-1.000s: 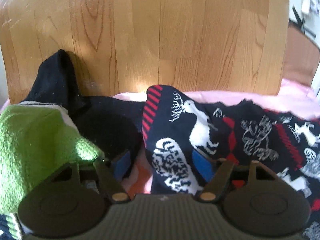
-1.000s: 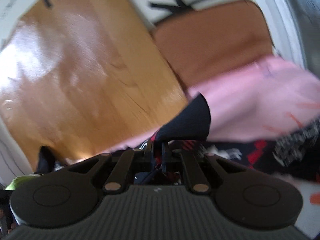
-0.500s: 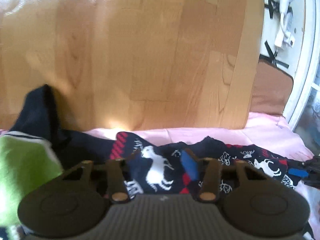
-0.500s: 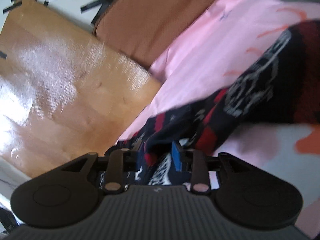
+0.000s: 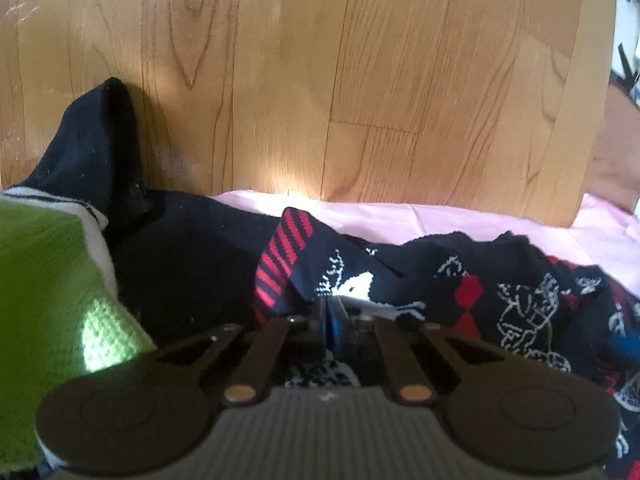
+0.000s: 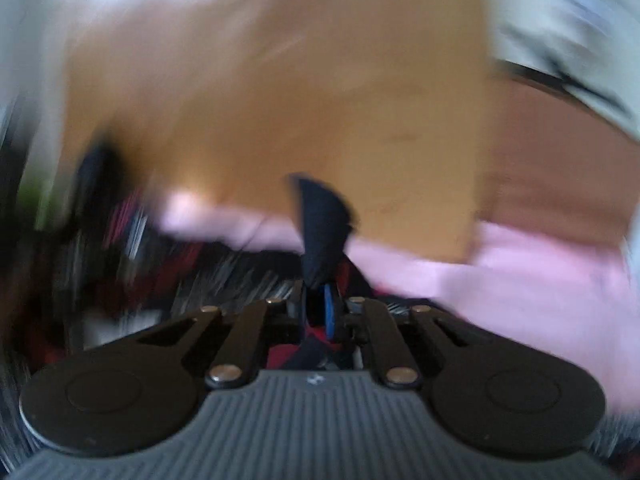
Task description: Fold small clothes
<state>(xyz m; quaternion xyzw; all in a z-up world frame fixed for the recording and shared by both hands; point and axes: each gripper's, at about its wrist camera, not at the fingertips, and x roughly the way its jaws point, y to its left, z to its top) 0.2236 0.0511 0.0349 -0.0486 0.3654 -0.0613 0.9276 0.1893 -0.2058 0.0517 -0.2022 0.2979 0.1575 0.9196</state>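
Stretching across the pink sheet (image 5: 400, 216), the patterned sock (image 5: 460, 280) lies with its long axis running left to right in the left wrist view, its red-striped cuff (image 5: 282, 258) toward the left and its dark body with white reindeer figures and red diamonds trailing off toward the right edge, where it is cut off. The left gripper (image 5: 330, 320) has its jaws drawn together on the sock just behind the cuff, a fold of knit bunched between them. In the right wrist view the right gripper (image 6: 320, 308) also has its jaws clamped on dark fabric, a pointed flap of the sock (image 6: 322, 232) standing up above them; that picture is heavily blurred, so which part of the sock this is cannot be told.

A black garment (image 5: 120, 200) lies to the left of the cuff, one end propped up against the wooden panel (image 5: 320, 80). A green knitted piece (image 5: 44, 280) with a white band fills the left foreground and is cut off by the frame edge. The wooden panel rises directly behind the clothes, closing off that side; bare pink sheet shows between the sock and the panel and widens toward the right. A brown cushion (image 6: 560, 160) sits beyond the panel's right edge.
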